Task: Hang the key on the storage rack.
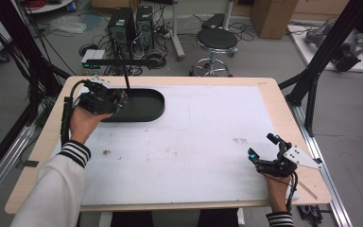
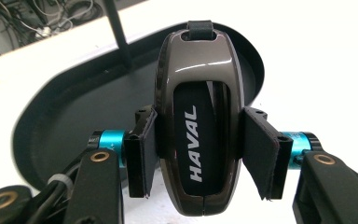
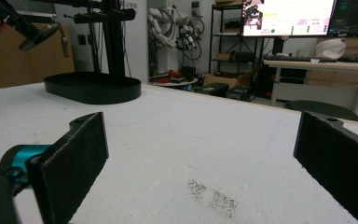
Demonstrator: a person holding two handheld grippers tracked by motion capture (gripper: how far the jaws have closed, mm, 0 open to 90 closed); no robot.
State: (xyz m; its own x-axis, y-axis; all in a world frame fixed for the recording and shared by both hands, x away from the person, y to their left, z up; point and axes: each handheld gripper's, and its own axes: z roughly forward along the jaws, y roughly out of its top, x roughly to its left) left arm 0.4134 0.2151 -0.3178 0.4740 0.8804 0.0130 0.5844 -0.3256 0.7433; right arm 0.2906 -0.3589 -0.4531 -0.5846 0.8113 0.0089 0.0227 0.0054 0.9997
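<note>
Left gripper view shows my left hand-held gripper clamping a HAVAL key fob above the black tray. My right hand-held gripper rests wide open, near right on the counter.

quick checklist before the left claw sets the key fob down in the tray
1. Fob gripped: the left claw is shut on the key fob, pads on both its sides. Ok.
2. Fob over the tray: the black tray lies behind and below it. Ok.
3. Drop spot free: the visible tray floor is bare; the part under the fob is hidden. Cannot tell.
4. Stand post rises just left of the fob; gap looks enough. Ok.
5. Right claw open, far off. Ok.
</note>
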